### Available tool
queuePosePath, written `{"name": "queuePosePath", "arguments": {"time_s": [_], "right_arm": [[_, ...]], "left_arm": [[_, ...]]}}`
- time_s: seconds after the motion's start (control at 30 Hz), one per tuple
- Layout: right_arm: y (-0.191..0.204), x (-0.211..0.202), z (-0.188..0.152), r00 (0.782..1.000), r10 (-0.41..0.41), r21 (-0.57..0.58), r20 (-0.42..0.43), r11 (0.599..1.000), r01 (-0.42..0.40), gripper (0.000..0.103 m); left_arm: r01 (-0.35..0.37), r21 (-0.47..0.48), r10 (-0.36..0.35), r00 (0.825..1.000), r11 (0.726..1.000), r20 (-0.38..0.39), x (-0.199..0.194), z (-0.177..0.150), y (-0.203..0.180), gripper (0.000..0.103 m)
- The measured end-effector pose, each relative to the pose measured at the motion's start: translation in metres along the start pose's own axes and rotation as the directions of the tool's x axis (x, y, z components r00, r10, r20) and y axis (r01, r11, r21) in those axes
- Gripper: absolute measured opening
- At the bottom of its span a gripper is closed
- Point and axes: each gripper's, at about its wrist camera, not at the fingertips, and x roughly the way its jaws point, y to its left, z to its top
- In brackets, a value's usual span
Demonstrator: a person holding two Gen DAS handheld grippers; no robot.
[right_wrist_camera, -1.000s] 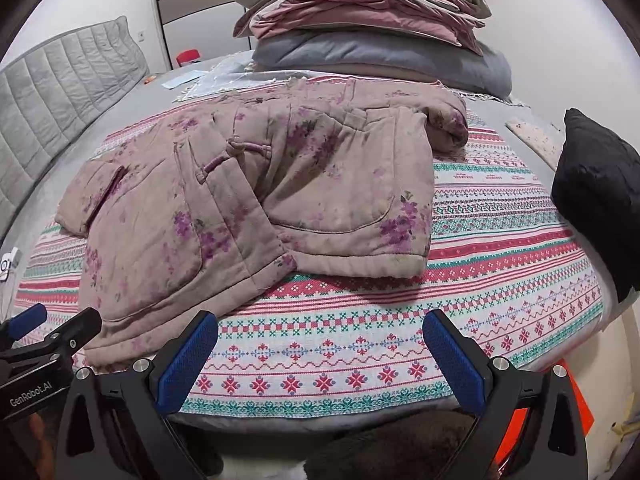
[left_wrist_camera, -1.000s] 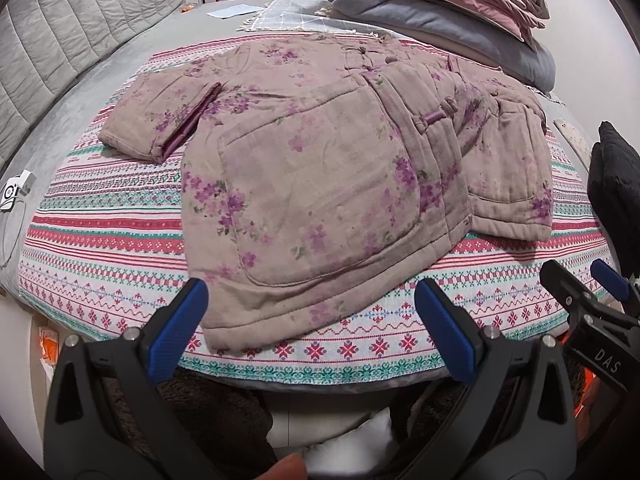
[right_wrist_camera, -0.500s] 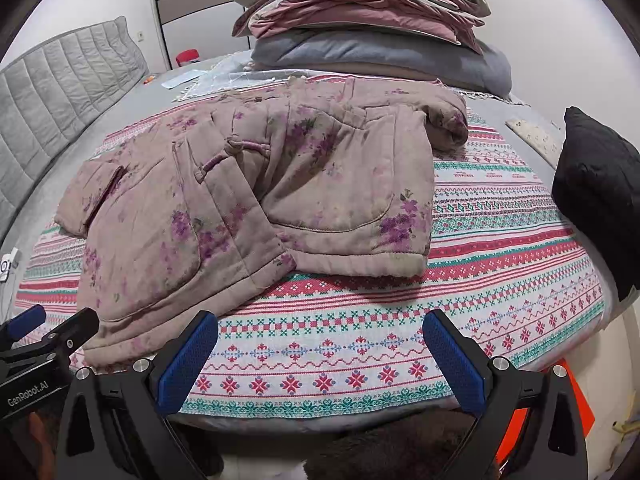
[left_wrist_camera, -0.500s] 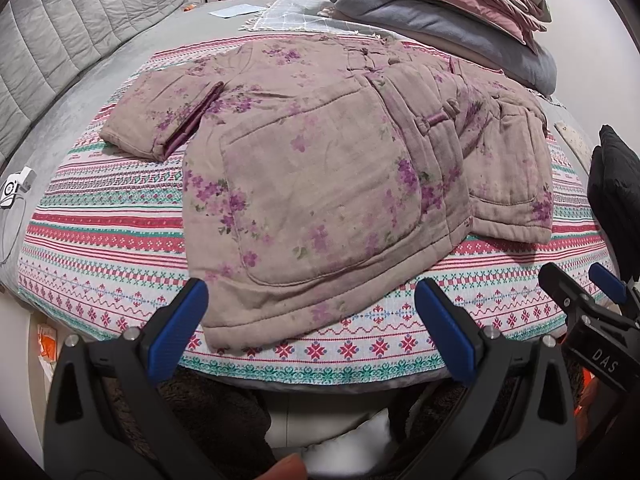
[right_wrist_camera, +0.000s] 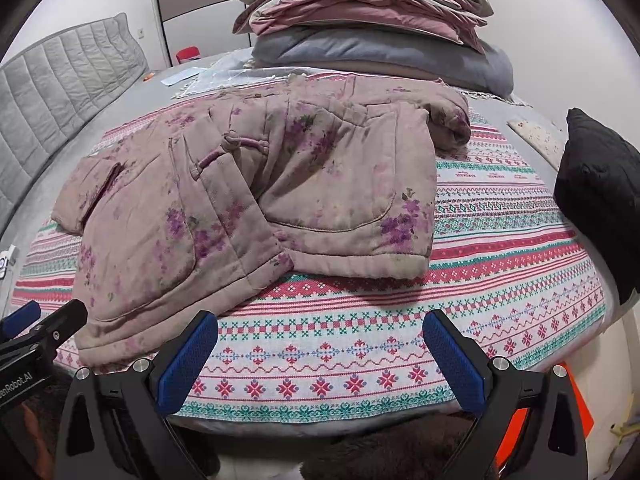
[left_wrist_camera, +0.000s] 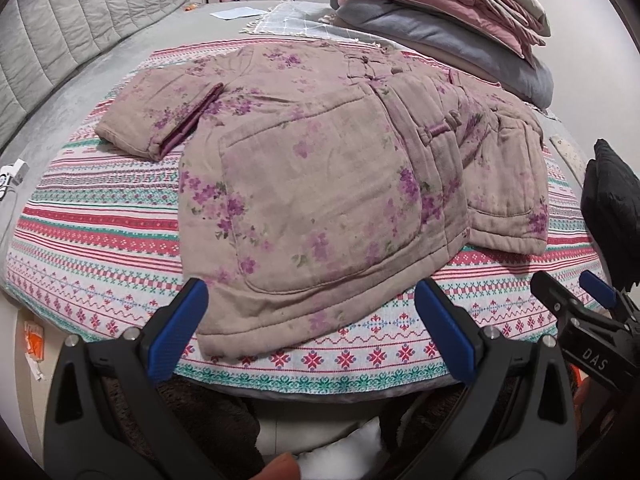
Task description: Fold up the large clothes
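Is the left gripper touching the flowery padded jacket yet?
Apart. In the left wrist view the open left gripper hangs short of the flowery padded jacket; neither finger meets its hem.

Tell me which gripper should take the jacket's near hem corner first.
Left. The left gripper is open right in front of the jacket hem, whose corner lies between its jaws. The right gripper is open over bare striped blanket, with the hem off to its left.

Ahead of both grippers, the bed [left_wrist_camera: 100, 60] carries a striped patterned blanket [left_wrist_camera: 100, 232], with the floral padded jacket [left_wrist_camera: 320, 200] spread on it and folded quilts [right_wrist_camera: 360, 32] stacked beyond.
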Motion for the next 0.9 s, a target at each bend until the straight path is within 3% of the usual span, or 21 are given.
{"name": "queuePosePath", "arguments": {"time_s": [0.17, 0.37, 0.5, 0.67, 0.73, 0.83, 0.9], "right_arm": [[-0.002, 0.005, 0.001, 1.000, 0.002, 0.000, 0.002, 1.000, -0.002, 0.103], [-0.008, 0.014, 0.006, 0.999, 0.033, -0.003, -0.007, 0.999, -0.033, 0.103], [-0.017, 0.020, 0.023, 0.989, 0.147, -0.010, -0.030, 0.989, -0.147, 0.103], [-0.051, 0.033, 0.039, 0.985, 0.159, 0.006, -0.064, 0.987, -0.159, 0.103], [-0.076, 0.050, 0.042, 0.973, 0.204, 0.075, -0.105, 0.978, -0.197, 0.103], [-0.114, 0.080, 0.042, 0.937, 0.315, 0.229, -0.153, 0.933, -0.276, 0.103], [-0.134, 0.099, 0.041, 0.919, 0.362, 0.310, -0.158, 0.901, -0.302, 0.103]], "left_arm": [[0.033, 0.038, -0.032, 0.999, 0.999, -0.008, 0.002, 0.001, -0.001, 0.102], [0.122, -0.019, -0.123, 0.991, 0.992, -0.061, 0.010, 0.009, 0.015, 0.102], [0.155, -0.067, -0.160, 0.984, 0.986, -0.075, 0.015, 0.022, 0.049, 0.102], [0.136, -0.197, -0.160, 0.981, 0.971, -0.110, 0.033, 0.030, 0.110, 0.102], [0.131, -0.221, -0.159, 0.981, 0.966, -0.113, 0.043, 0.026, 0.125, 0.101], [0.139, -0.251, -0.176, 0.976, 0.958, -0.130, 0.064, 0.015, 0.139, 0.096], [0.176, -0.277, -0.222, 0.965, 0.945, -0.142, 0.081, 0.005, 0.143, 0.095]]}}
